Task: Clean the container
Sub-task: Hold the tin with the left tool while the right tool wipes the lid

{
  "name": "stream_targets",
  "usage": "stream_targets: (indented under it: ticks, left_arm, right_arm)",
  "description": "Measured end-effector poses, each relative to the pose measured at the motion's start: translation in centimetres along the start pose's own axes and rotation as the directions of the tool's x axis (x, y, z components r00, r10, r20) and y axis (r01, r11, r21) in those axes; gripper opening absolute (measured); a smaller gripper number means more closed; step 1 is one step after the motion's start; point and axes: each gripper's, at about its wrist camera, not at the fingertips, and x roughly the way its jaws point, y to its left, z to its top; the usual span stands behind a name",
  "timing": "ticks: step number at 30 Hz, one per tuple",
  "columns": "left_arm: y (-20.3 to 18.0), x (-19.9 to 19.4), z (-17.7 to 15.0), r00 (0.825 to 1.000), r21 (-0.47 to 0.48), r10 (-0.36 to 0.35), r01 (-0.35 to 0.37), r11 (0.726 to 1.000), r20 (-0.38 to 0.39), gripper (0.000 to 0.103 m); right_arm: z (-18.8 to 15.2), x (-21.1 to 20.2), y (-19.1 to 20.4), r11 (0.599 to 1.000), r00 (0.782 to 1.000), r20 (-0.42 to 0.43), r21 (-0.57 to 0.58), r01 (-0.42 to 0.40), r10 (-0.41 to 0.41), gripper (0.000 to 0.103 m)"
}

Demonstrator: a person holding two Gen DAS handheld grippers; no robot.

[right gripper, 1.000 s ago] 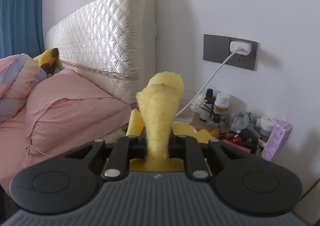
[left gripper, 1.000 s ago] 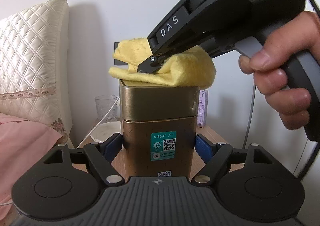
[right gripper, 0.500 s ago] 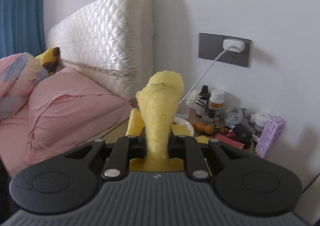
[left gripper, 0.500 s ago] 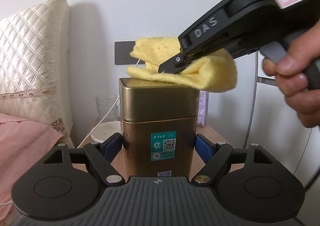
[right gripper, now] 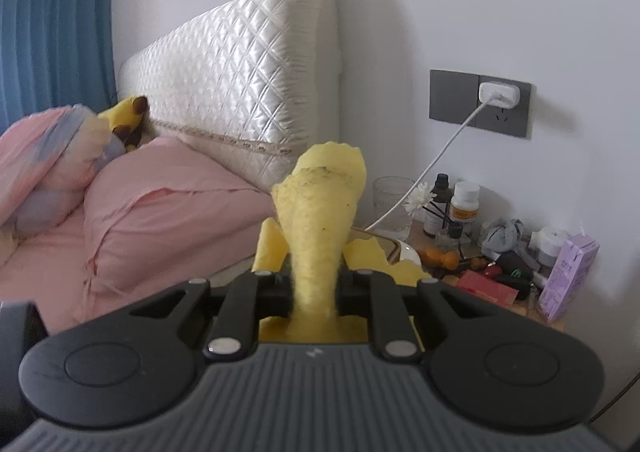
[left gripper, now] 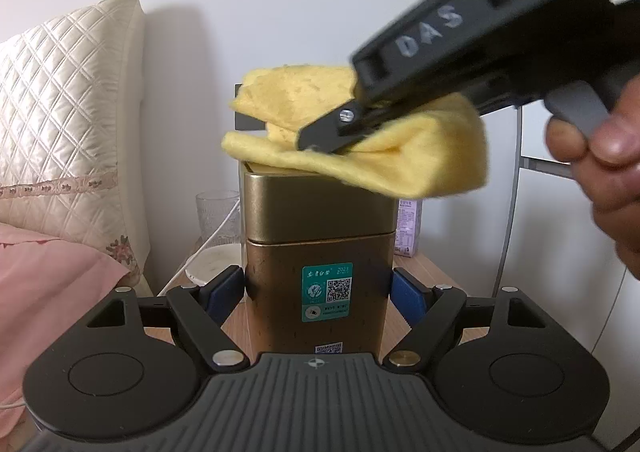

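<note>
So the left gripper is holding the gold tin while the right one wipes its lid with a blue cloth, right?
Not quite: the cloth is yellow, not blue, as the left wrist view shows. The left gripper does hold the gold tin, and the right gripper wipes its lid.

A yellow cloth [right gripper: 320, 220] is pinched between the right gripper [right gripper: 314, 288] fingers (bedside clutter behind), above a gold container [right gripper: 386, 246] rim.
</note>
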Motion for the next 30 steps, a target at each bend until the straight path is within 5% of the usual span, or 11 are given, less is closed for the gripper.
stream_targets:
  ticks: [6, 17, 30]
  left_arm:
    - [-0.1, 0.1, 0.0, 1.000, 0.006, 0.001, -0.001, 1.000, 0.000, 0.082]
    - [0.4, 0.4, 0.1, 1.000, -0.002, -0.007, 0.007, 1.000, -0.001, 0.082]
    - [1.5, -0.4, -0.8, 1.000, 0.013, -0.030, 0.030, 0.999, -0.002, 0.082]
  right_arm:
    - [0.4, 1.1, -0.9, 0.998, 0.998, 0.019, 0.007, 0.059, -0.060, 0.018]
    - [0.2, 1.5, 0.3, 0.998, 0.999, 0.029, 0.045, -0.047, 0.046, 0.018]
    - [0.1, 1.5, -1.2, 0.998, 0.998, 0.052, 0.063, 0.025, -0.028, 0.018]
